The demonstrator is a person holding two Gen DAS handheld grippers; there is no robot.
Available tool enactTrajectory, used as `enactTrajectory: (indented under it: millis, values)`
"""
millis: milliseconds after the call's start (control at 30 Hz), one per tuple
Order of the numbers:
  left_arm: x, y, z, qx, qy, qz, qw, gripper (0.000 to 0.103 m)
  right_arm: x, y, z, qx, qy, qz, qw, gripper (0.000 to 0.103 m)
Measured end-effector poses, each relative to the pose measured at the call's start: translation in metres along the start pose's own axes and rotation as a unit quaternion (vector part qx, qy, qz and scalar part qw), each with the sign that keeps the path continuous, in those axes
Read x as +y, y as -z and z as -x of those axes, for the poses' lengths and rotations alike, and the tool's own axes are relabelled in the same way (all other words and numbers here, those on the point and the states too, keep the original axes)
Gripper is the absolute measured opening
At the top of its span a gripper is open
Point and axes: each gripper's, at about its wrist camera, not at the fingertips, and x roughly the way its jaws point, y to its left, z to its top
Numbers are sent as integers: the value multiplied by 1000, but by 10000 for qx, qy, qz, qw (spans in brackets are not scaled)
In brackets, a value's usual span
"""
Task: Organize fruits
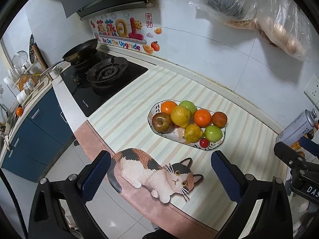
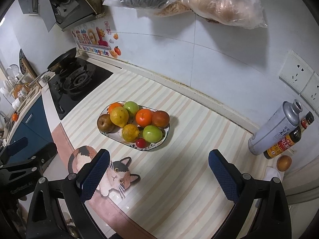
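So both my grippers hang wide apart and empty, left gripper (image 1: 160, 176) and right gripper (image 2: 159, 176), above the striped mat (image 2: 179, 171). I see 9 fruits piled in the plate (image 2: 165, 137), while 1 brownish fruit (image 2: 284, 163) sits stray beside the bottles (image 2: 287, 139). Next, I reckon, my right reaches for that stray.

both wrist views downward, sharing fruit plate (image 1: 220, 145)
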Motion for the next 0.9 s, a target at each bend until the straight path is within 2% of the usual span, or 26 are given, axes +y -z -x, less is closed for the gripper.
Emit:
enactTrajectory:
  millis: [900]
  values:
    - [2,6,8,-78,-18,-36,10000,103,5,7,7,51,22,59,10000,101]
